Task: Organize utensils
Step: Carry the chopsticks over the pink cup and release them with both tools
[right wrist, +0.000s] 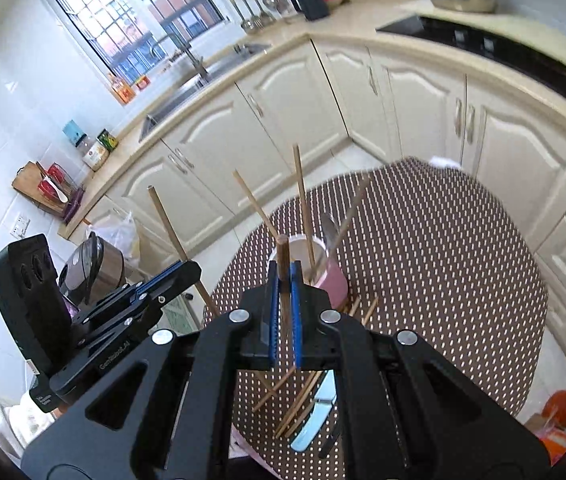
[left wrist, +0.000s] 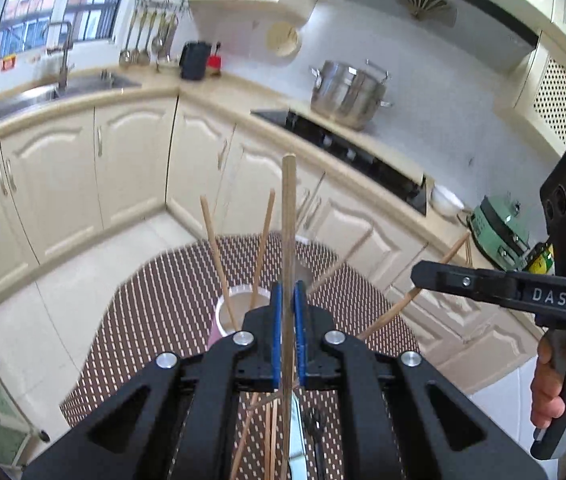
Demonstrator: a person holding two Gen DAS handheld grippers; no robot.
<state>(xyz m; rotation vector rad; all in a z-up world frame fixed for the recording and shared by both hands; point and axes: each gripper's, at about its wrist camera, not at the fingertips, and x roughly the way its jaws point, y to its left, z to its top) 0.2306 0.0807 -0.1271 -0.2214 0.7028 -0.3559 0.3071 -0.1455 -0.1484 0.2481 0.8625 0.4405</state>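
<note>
Wooden chopsticks stand pinched in both the left gripper (left wrist: pixel 288 300) and right gripper (right wrist: pixel 285 280), above the pink cup (right wrist: pixel 333 280).

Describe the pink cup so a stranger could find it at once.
Start at the round table with the brown dotted cloth in the middle of the kitchen. Just ahead of the right gripper, which is shut on a chopstick, the pink cup stands upright on that cloth. It is the only container there, with several chopsticks sticking out of it, while other chopsticks lie loose beside it.
</note>
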